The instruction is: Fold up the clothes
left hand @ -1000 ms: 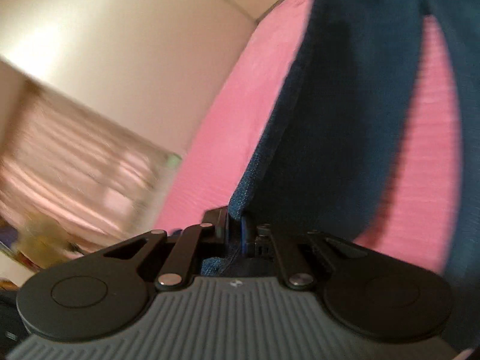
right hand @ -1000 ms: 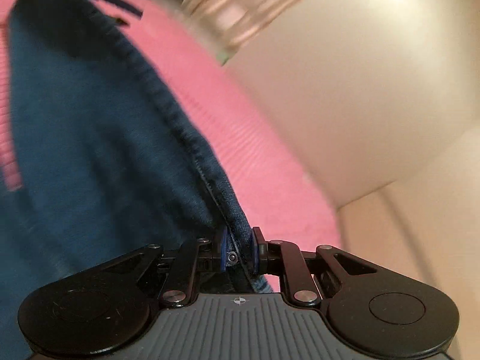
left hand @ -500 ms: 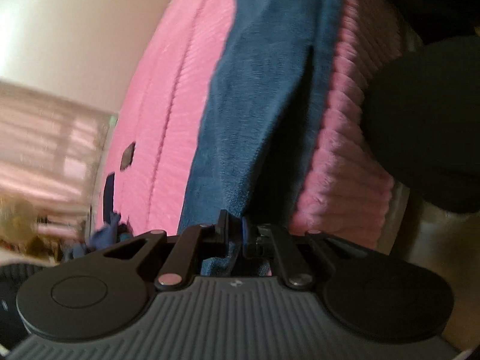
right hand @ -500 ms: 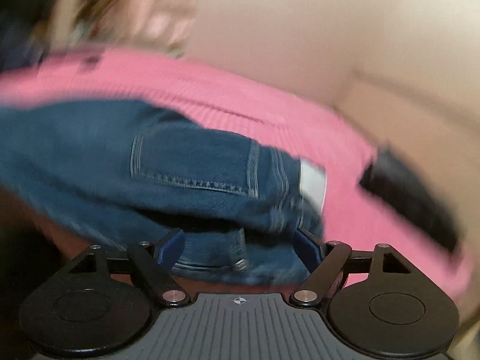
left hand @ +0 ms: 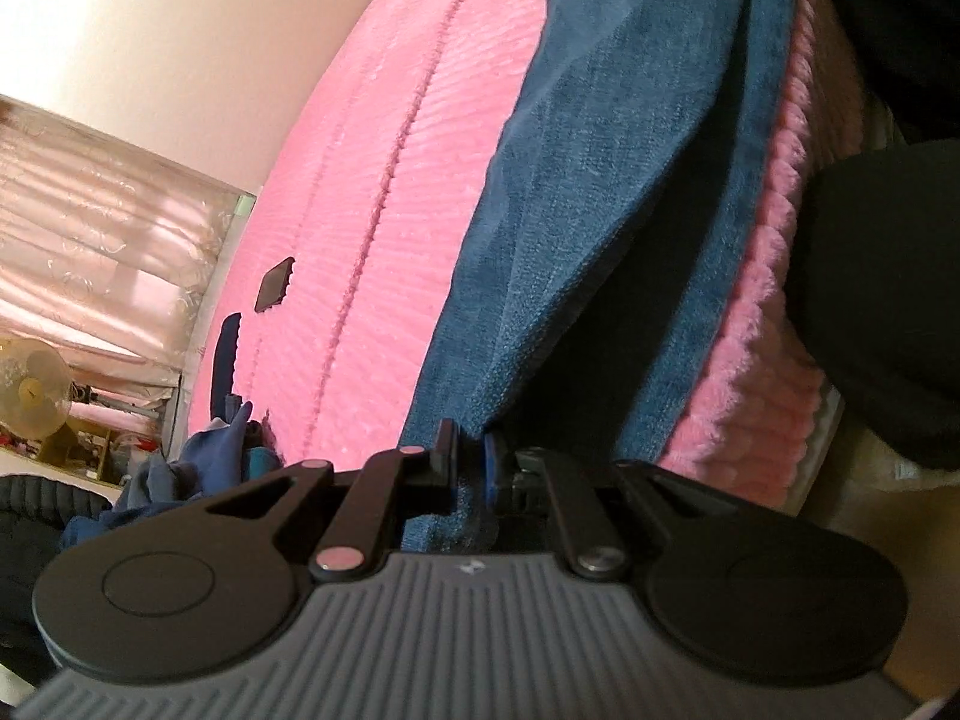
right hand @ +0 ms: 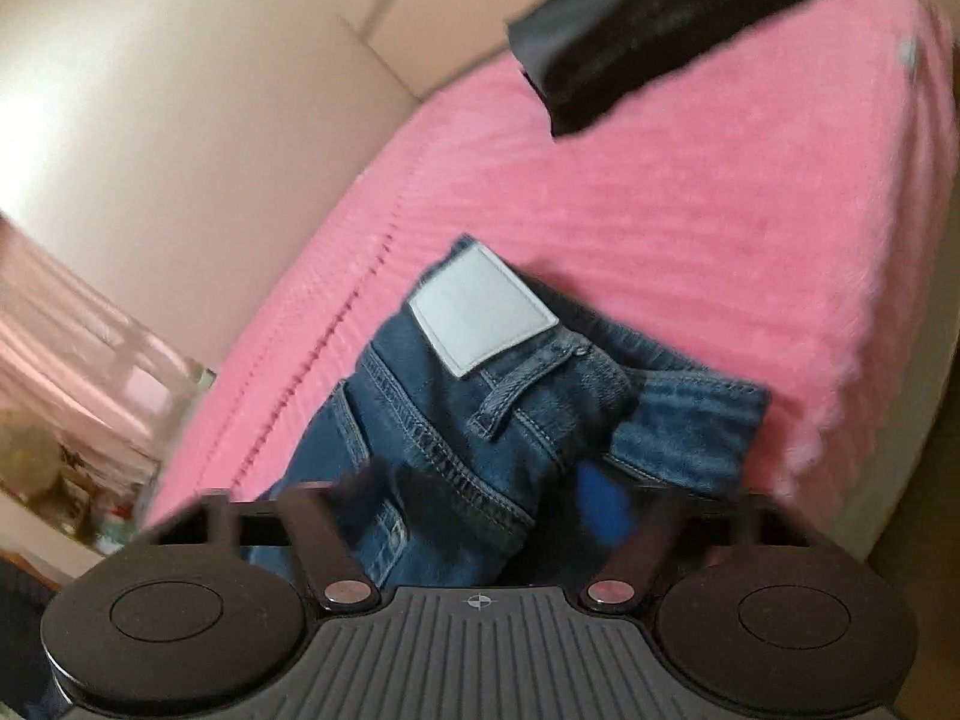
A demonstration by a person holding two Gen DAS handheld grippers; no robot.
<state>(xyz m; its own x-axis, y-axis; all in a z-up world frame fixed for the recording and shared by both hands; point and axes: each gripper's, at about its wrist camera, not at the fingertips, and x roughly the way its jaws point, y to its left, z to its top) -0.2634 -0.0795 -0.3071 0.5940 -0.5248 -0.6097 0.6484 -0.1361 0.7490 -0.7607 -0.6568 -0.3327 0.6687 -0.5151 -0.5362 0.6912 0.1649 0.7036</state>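
Blue jeans (left hand: 588, 192) lie along the near edge of the pink bed cover (left hand: 384, 138). My left gripper (left hand: 471, 459) is shut on the jeans' fabric at the bed's edge. In the right wrist view the jeans' waistband (right hand: 480, 396) with its white patch (right hand: 483, 312) lies on the pink cover (right hand: 690, 210). My right gripper (right hand: 486, 504) is open, its blurred fingers apart on either side of the waistband, holding nothing.
A folded black garment (right hand: 660, 18) lies farther along the bed. A small dark object (left hand: 273, 285) and a heap of blue clothes (left hand: 204, 456) sit at the bed's far end. A fan (left hand: 30, 384) and curtain stand beyond. A dark shape (left hand: 882, 330) is beside the bed edge.
The jeans came down from hanging to lying on the bed. My right gripper opened and let go of the waistband. My left gripper stays shut on the fabric.
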